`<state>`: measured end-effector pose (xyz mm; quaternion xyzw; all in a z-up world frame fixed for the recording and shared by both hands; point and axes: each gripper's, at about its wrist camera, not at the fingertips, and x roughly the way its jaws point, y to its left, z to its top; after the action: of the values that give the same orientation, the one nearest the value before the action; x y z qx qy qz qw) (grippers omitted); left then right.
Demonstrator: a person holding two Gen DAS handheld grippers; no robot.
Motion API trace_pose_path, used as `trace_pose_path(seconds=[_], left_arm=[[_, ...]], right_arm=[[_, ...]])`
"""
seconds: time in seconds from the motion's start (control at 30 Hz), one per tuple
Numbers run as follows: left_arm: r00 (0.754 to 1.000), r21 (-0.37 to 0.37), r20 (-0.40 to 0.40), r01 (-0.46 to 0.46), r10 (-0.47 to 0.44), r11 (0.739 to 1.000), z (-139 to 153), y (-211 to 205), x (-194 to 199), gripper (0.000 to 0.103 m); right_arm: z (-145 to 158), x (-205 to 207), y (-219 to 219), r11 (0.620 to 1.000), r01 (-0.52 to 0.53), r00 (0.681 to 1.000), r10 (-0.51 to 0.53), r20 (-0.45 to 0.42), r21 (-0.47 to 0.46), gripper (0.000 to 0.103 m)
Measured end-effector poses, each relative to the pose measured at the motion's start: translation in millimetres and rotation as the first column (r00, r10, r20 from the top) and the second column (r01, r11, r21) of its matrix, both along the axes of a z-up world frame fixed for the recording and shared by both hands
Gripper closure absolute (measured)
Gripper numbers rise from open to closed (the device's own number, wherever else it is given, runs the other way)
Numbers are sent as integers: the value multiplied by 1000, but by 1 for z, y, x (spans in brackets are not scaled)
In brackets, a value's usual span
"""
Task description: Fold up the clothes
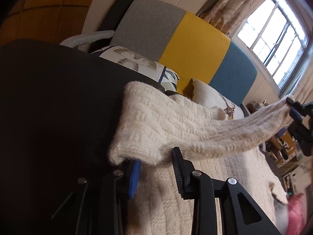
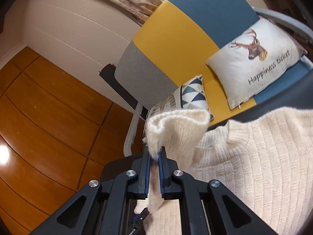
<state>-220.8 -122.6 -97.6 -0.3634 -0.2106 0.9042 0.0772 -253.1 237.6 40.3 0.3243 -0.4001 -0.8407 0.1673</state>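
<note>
A cream knitted sweater (image 1: 215,178) lies spread on a dark table (image 1: 49,98). One of its sleeves (image 1: 195,129) is lifted and stretched out towards the right. My left gripper (image 1: 156,162) sits at the near edge of that sleeve, by the shoulder, with the thick knit bunched between its fingertips and both pads against it. In the left wrist view my right gripper (image 1: 291,107) holds the sleeve's far end in the air. In the right wrist view the right gripper (image 2: 154,156) is shut on the cuff (image 2: 176,129), which flops over above the sweater's body (image 2: 254,156).
Behind the table stands a sofa (image 1: 195,45) in grey, yellow and blue, with a deer pillow (image 2: 254,64) and a triangle-patterned pillow (image 2: 193,96). Wooden floor (image 2: 39,117) lies to the left. A pink item (image 1: 295,215) sits at the table's right end, near a window (image 1: 273,31).
</note>
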Motion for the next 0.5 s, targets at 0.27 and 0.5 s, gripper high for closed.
trace_pose_path(seconds=[0.27,0.5], left_arm=[[998,-2,-26,56,-56,998,2,5,2,68],[997,-63,-2,81,-82,995,2,16,-1,68]], right_arm=[[43,-23,-20,999,-44,997,44,-67,-3,97],[87,-24,-41,995,-92,983,95,-154,23,97]])
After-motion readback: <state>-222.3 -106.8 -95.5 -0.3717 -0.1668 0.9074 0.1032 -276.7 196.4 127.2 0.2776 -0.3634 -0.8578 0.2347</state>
